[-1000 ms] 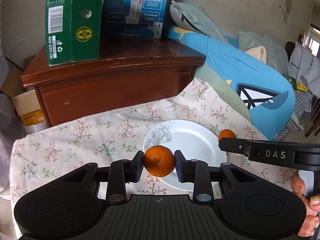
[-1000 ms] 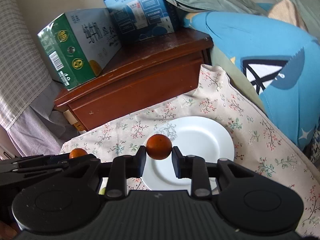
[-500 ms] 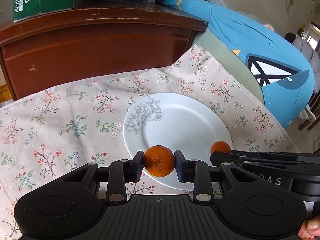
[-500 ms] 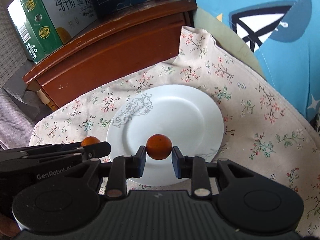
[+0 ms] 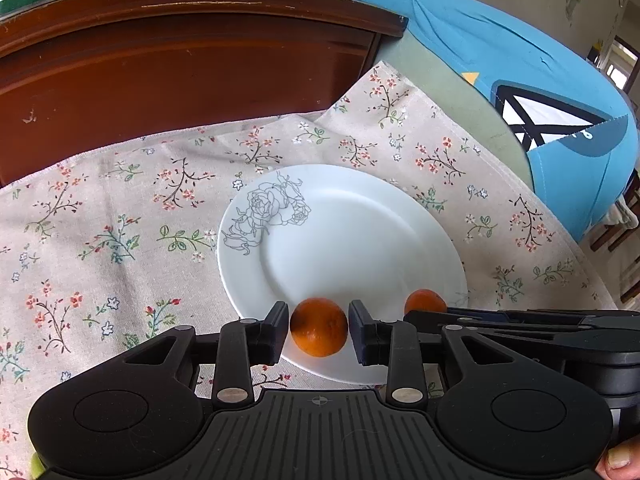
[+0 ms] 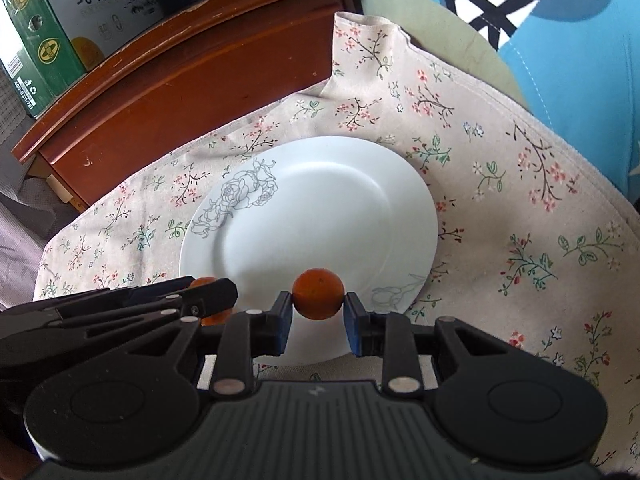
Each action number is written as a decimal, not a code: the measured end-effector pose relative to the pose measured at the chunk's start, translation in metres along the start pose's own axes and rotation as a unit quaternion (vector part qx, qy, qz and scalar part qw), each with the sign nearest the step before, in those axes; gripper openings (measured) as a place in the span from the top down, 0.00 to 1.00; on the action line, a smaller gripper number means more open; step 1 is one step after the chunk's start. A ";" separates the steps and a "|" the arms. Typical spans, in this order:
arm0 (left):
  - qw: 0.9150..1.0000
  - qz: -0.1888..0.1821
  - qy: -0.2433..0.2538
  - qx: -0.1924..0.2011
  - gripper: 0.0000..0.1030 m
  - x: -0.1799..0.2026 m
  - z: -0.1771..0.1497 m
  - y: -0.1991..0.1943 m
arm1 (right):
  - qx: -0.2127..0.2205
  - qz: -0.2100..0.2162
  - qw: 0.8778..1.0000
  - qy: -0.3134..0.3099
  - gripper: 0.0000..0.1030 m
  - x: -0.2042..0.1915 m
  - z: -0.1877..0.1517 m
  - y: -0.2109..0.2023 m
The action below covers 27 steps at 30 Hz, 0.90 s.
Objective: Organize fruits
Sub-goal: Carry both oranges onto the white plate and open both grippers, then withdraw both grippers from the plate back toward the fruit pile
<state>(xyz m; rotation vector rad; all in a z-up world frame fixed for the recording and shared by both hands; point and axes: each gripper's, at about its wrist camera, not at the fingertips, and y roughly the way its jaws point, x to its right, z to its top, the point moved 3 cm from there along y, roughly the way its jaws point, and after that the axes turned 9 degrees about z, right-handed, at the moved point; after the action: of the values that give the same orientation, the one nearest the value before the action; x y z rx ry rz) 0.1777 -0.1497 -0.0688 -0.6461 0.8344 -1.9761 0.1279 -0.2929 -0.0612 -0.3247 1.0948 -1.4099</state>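
Plate [image 5: 280, 264] on cloth [image 5: 120, 208], before cabinet [image 5: 160, 72].

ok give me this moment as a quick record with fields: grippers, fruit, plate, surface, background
left gripper: shut on an orange, over the plate's near rim
right gripper: shut on a second orange, over the same near rim
plate: white, grey rose print on the rim, no fruit resting on it
surface: floral cloth
background: wooden cabinet, green carton on top, blue cushion
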 end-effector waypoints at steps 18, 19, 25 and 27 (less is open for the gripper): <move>0.995 0.103 0.006 0.007 0.27 -0.009 0.003 -0.026 | 0.008 0.019 1.000 -0.007 0.68 -0.006 -0.001 -0.003; 0.994 0.109 0.008 0.006 0.22 -0.009 0.002 -0.028 | 0.007 0.021 1.000 -0.006 0.67 -0.006 -0.001 -0.003; 0.992 0.128 0.017 0.002 0.17 -0.011 -0.002 -0.042 | 0.001 0.026 0.999 -0.018 0.65 -0.012 -0.005 -0.004; 0.991 0.136 0.020 -0.001 0.17 -0.012 -0.004 -0.045 | -0.002 0.029 0.999 -0.022 0.65 -0.015 -0.007 -0.005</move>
<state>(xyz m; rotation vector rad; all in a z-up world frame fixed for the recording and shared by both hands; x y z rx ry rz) 0.1579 -0.1201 -0.0391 -0.4673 0.8990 -1.7467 0.1222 -0.2780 -0.0547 -0.3241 1.0631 -1.3431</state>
